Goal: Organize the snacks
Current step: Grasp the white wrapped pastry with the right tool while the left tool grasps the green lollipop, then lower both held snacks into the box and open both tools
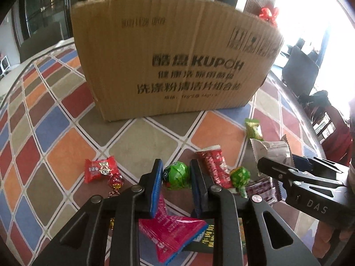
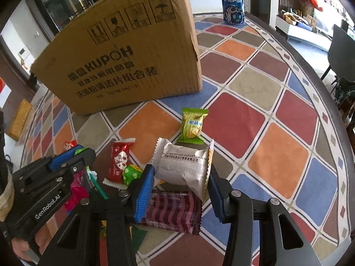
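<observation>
Snacks lie scattered on a checkered tablecloth (image 2: 255, 119) in front of a cardboard box (image 1: 168, 55) w/ KUPOH print. Left gripper (image 1: 175, 177) hangs low over the pile, jaws apart, a round green candy (image 1: 177, 175) between the fingers but not clamped as far as I can tell; a pink packet (image 1: 175, 230) lies under it, a red packet (image 1: 214, 168) just right of it, a red candy (image 1: 101, 169) to the left. Right gripper (image 2: 180, 190) also spread, a silver-white packet (image 2: 184, 166) and a dark maroon bar (image 2: 173, 210) sit between its fingers, contact unclear. Green packet (image 2: 193, 125) lies apart, nearer the box. Pepsi can (image 2: 233, 6) stands upright at the far side, beyond the box
</observation>
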